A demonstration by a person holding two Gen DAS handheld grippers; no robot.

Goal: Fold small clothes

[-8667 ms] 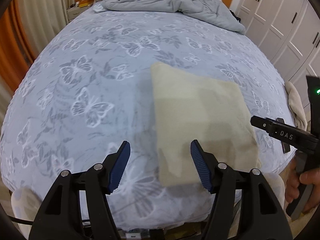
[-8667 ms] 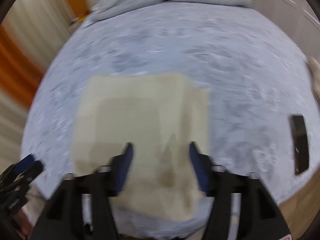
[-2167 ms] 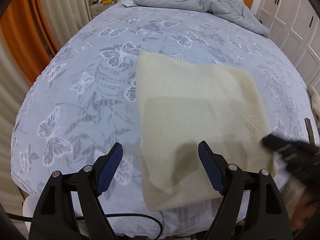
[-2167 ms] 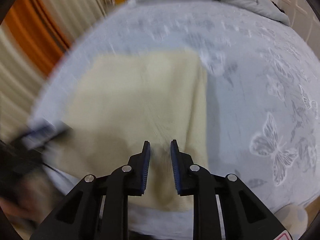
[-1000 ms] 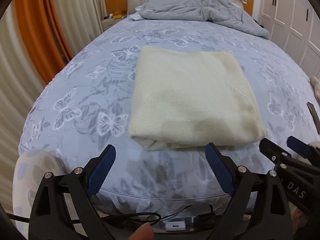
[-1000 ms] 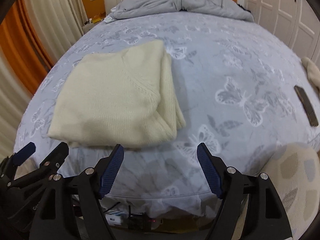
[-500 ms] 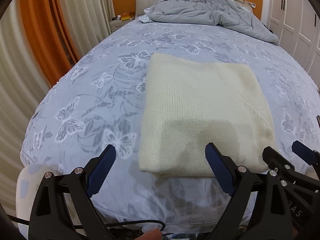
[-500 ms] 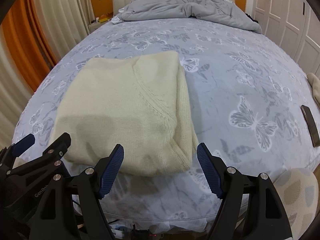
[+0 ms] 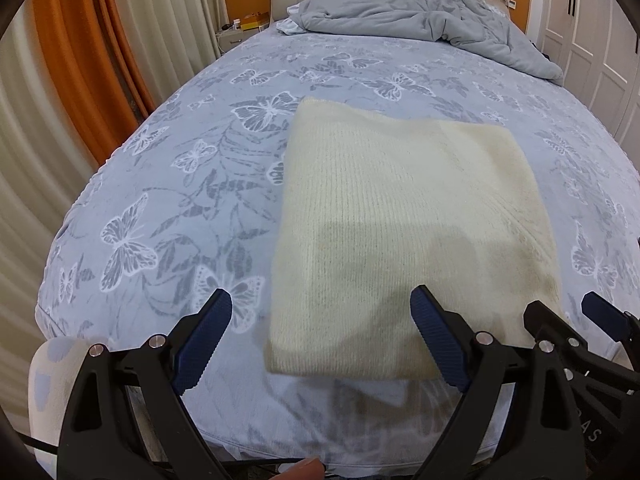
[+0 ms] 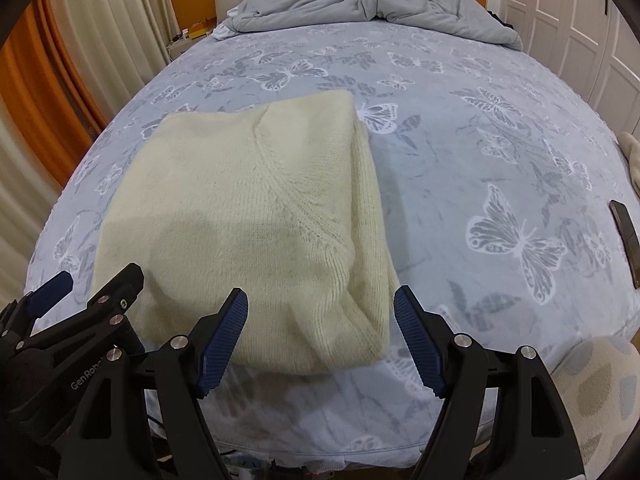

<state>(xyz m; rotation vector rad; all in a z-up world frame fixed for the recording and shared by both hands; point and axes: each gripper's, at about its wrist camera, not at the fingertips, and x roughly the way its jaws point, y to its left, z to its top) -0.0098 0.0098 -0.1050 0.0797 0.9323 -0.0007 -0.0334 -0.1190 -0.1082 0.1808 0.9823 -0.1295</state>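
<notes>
A cream knit sweater (image 9: 404,224) lies folded into a flat rectangle near the front edge of the bed; it also shows in the right wrist view (image 10: 256,216). My left gripper (image 9: 320,336) is open and empty, held just above the sweater's near left corner. My right gripper (image 10: 320,332) is open and empty, held just above the sweater's near right corner. The right gripper shows at the lower right of the left wrist view (image 9: 576,328), and the left gripper shows at the lower left of the right wrist view (image 10: 92,288).
The bed has a blue butterfly-print sheet (image 9: 168,184). A crumpled grey duvet (image 9: 416,20) lies by the headboard. A dark phone (image 10: 626,234) and a cream cloth (image 10: 632,152) lie at the bed's right edge. Orange and white curtains (image 9: 80,60) hang left, white wardrobes (image 10: 580,20) stand right.
Both grippers have moved forward and slightly up toward the sweater's near edge. The right gripper, shut 2.2 s ago, has been open since 1.0 s ago. The sweater lies still.
</notes>
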